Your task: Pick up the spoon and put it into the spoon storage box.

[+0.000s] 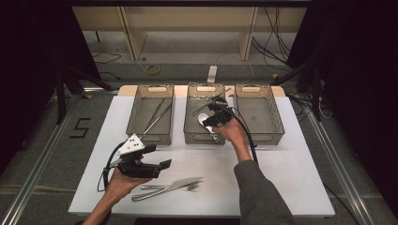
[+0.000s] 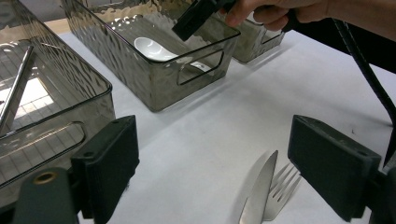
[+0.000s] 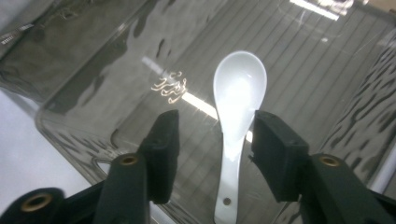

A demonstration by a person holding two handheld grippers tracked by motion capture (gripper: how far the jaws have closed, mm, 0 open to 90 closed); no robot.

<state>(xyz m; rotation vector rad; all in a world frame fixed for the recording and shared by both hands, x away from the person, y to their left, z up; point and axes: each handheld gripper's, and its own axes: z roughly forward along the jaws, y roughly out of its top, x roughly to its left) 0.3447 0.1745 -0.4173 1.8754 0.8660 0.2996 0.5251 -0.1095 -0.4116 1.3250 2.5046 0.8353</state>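
Note:
A white ceramic spoon (image 3: 238,93) lies flat on the floor of the middle smoked-plastic bin (image 1: 187,136), bowl pointing away in the right gripper view. My right gripper (image 3: 215,135) hangs just above it inside the bin, open, its pads to either side of the handle and clear of it. From above, the right gripper (image 1: 210,122) is over the spoon (image 1: 204,120). My left gripper (image 1: 158,157) hovers open over the white table, nothing between its pads. A steel knife (image 2: 259,191) and fork (image 2: 282,186) lie side by side on the table just beyond the left gripper (image 2: 210,163).
The left bin (image 1: 133,126) holds long metal tongs (image 1: 157,115). The right bin (image 1: 277,126) looks empty. All three stand in a row at the back of the white table (image 1: 281,178). The right gripper's cable trails past the person's wrist.

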